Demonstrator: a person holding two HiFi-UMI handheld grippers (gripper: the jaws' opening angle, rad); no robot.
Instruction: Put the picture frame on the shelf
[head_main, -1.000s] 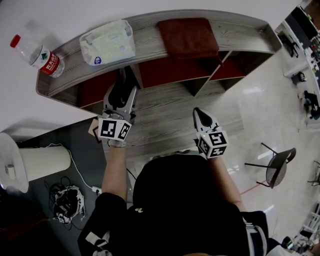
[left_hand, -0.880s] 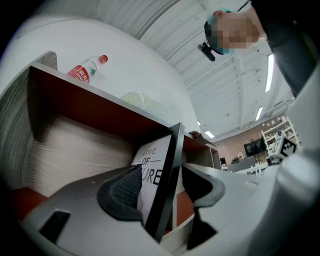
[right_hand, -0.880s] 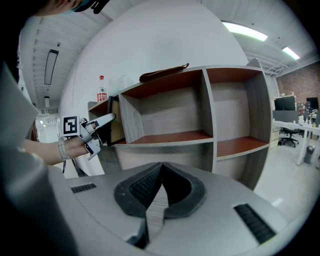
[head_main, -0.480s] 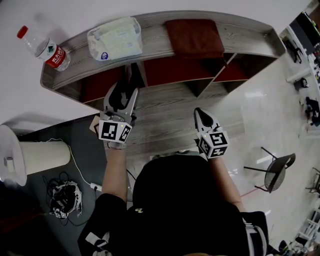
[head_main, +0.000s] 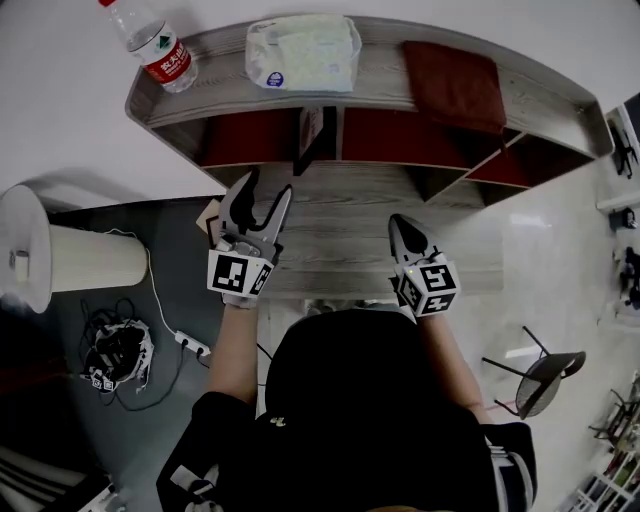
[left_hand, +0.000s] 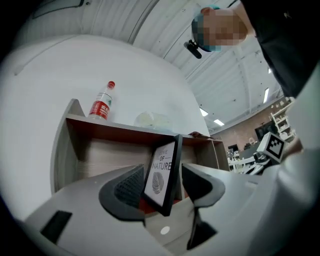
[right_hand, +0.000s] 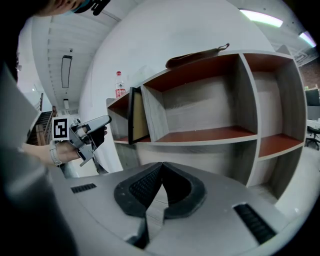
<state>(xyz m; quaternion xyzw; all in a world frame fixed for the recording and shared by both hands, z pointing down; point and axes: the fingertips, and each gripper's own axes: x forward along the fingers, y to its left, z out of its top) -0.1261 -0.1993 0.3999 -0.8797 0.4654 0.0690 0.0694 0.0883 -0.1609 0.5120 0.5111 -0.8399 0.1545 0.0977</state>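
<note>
Since a second ago, the left gripper (head_main: 268, 192) is seen drawn back from the shelf (head_main: 380, 47), and its jaws are now spread wide with nothing clamped between them. The picture frame (head_main: 312, 140) is left standing in the upper left compartment, tilted slightly and set against the divider. In the left gripper view it is seen beyond the open jaws, apart from both. The right gripper (head_main: 404, 228) is held low in front of the shelf with its jaws pressed together on nothing. The placing is judged essentially done. Only the withdrawal of the left gripper is left, and the frame's lean is to be watched in case it slips.
</note>
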